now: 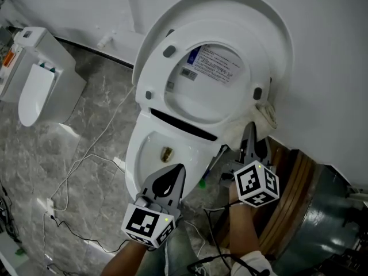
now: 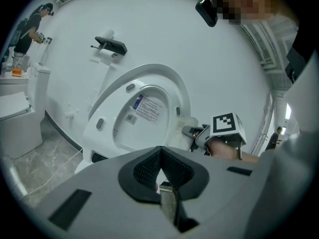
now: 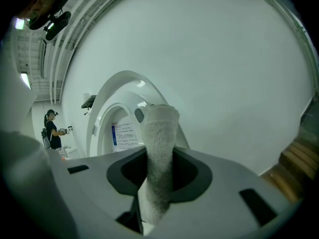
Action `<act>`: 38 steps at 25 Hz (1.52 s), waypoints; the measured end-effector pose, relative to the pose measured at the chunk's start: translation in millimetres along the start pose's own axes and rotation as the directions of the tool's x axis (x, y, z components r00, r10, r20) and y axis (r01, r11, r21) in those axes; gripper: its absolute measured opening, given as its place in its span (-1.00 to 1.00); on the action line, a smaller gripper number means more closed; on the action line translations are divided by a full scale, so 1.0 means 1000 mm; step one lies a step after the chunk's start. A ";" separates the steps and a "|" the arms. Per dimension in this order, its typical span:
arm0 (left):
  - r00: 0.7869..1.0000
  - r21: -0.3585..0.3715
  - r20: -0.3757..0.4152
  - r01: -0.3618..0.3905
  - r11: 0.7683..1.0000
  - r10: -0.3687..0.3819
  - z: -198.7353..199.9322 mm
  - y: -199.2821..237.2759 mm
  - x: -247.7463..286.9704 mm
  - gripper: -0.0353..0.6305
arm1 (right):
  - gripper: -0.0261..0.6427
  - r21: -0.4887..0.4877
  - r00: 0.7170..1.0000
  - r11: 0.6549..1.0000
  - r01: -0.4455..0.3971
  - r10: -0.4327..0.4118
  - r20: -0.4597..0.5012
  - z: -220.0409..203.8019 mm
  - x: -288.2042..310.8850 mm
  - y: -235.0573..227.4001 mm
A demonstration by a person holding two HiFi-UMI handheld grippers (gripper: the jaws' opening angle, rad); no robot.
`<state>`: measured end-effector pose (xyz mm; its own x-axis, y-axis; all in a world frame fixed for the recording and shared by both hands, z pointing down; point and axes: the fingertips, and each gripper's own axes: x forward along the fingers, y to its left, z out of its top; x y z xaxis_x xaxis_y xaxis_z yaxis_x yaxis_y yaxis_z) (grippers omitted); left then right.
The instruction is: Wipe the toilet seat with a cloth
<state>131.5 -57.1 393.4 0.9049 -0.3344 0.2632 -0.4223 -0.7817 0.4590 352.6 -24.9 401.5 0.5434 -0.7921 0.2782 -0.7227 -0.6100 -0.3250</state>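
- The right gripper [image 1: 249, 132] has its fingers clamped on a pale cloth [image 1: 265, 115]. The cloth stands up between them and pokes out past their tips.
- Just beyond those fingertips is the right edge of the raised toilet seat [image 1: 158, 73]. The cloth seems to touch either the seat or the lid [image 1: 276, 27] behind it, though the head view does not settle which.
- The left gripper [image 1: 175, 170] has its fingers closed together with nothing between them.
- Below the left fingers' tips lies the front rim of the open bowl [image 1: 138, 148]. The upright seat is ahead of them and higher.
- The right gripper is to the right of the left fingers, near the seat's edge.
- Far to the left of the left fingers, a second toilet [image 1: 34, 79] stands on the grey floor [image 1: 86, 114].
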 end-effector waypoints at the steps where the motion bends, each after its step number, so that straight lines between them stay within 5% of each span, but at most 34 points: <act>1: 1.000 0.003 -0.004 -0.001 1.000 0.001 -0.002 0.002 0.000 -0.91 | -0.62 0.001 1.000 1.000 0.009 -0.009 -0.005 -0.006 -0.001 -0.005; 12: 0.999 0.009 -0.033 -0.014 1.000 0.014 -0.024 0.013 -0.005 -0.91 | -0.62 0.003 1.000 1.000 0.025 -0.025 -0.013 -0.056 -0.009 -0.019; 27: 0.998 -0.025 -0.049 -0.035 0.999 0.034 -0.052 0.026 -0.018 -0.91 | -0.62 -0.112 0.999 0.994 0.016 -0.012 0.035 -0.089 -0.019 -0.014; 38: 0.998 -0.027 -0.038 -0.048 0.998 0.047 -0.064 0.039 -0.025 -0.91 | -0.62 -0.082 0.999 0.996 0.036 -0.037 -0.008 -0.134 -0.018 -0.011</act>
<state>88.4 -45.6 459.4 0.8814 -0.3505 0.3167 -0.4666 -0.7502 0.4685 293.3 -0.4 520.8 0.5666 -0.7686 0.2969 -0.7349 -0.6343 -0.2397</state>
